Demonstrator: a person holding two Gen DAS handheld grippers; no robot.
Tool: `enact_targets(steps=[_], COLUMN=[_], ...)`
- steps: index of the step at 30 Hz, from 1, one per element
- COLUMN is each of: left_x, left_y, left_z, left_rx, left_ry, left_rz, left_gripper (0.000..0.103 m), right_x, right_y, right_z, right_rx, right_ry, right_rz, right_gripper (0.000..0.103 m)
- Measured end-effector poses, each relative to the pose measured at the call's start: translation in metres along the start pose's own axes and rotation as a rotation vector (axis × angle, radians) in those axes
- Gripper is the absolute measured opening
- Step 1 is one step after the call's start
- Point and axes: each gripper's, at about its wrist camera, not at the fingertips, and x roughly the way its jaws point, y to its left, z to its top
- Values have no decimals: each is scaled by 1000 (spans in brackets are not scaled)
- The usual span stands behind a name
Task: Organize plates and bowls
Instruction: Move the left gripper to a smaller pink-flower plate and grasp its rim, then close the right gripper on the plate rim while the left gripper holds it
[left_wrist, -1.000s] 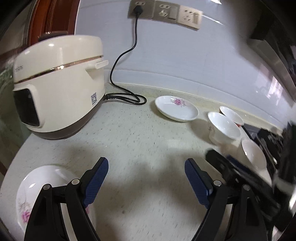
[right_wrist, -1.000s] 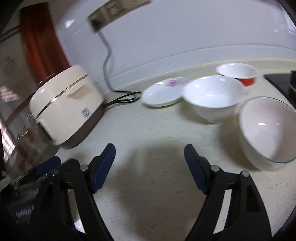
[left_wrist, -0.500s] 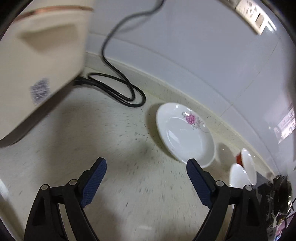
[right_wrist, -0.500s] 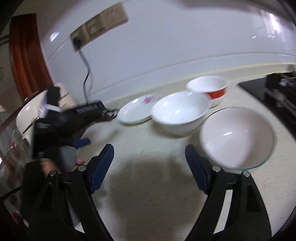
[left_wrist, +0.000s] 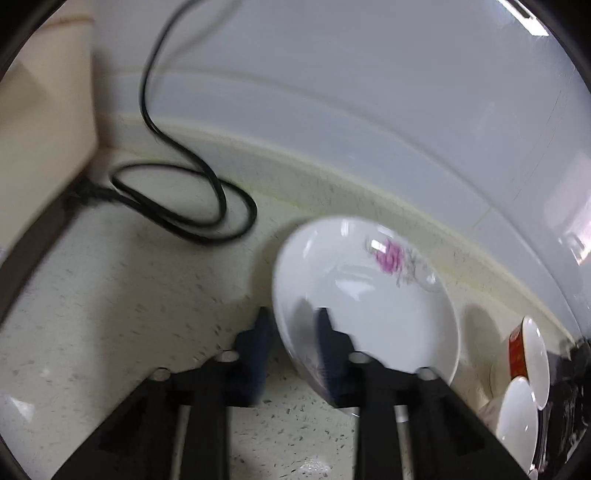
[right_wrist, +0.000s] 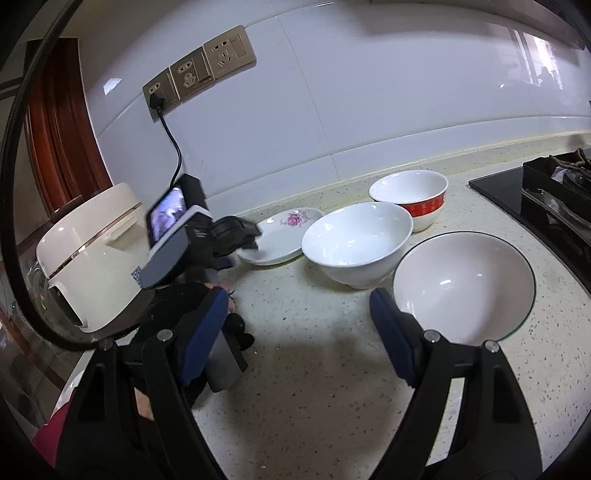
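Worktop (right_wrist: 314, 369) of pale speckled stone carries everything, and the biggest change is where the left gripper (left_wrist: 291, 332) now sits on it: a second ago it hung open over bare stone near the cream-coloured rice cooker (right_wrist: 92, 251), well short of any dish, and half a second ago it was closing in on the plate with its jaws wide. Now those jaws have drawn narrow around the near rim of the shallow white plate with a pink flower print (left_wrist: 365, 295), one blue pad outside the rim and the other over the inner surface. The left view is blurred, so whether the pads are already pressing on the plate cannot be told; the plate looks to lie on the worktop beside the coiled black power cord (left_wrist: 184, 206), though a slight lift cannot be ruled out.

From the right wrist view the same plate rests just beside the plain white ceramic bowl (right_wrist: 356, 242), with the white bowl with a red band (right_wrist: 413, 199) behind and the wide white bowl with a thin dark rim (right_wrist: 463, 288) nearest. The right gripper (right_wrist: 299, 328) has barely shifted; it hangs with its jaws wide and nothing between them.

In my judgement the first pick has begun, and lifting and stacking this plate comes next.
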Motion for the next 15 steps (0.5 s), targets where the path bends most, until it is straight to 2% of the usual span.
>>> enact_targets(steps=[4, 9, 15], left_x=[-4, -26, -62], left_y=[5, 22, 50], left_z=[-4, -24, -53], left_rx=[15, 19, 12], left_ry=[-3, 3, 27], left_rz=[3, 29, 19], left_gripper=[17, 17, 17], right_x=[1, 2, 4], right_y=[2, 1, 7], right_z=[0, 0, -3], right_rx=[-11, -15, -46], right_ry=[4, 4, 19], right_rz=[-8, -14, 16], right_gripper=[82, 82, 82])
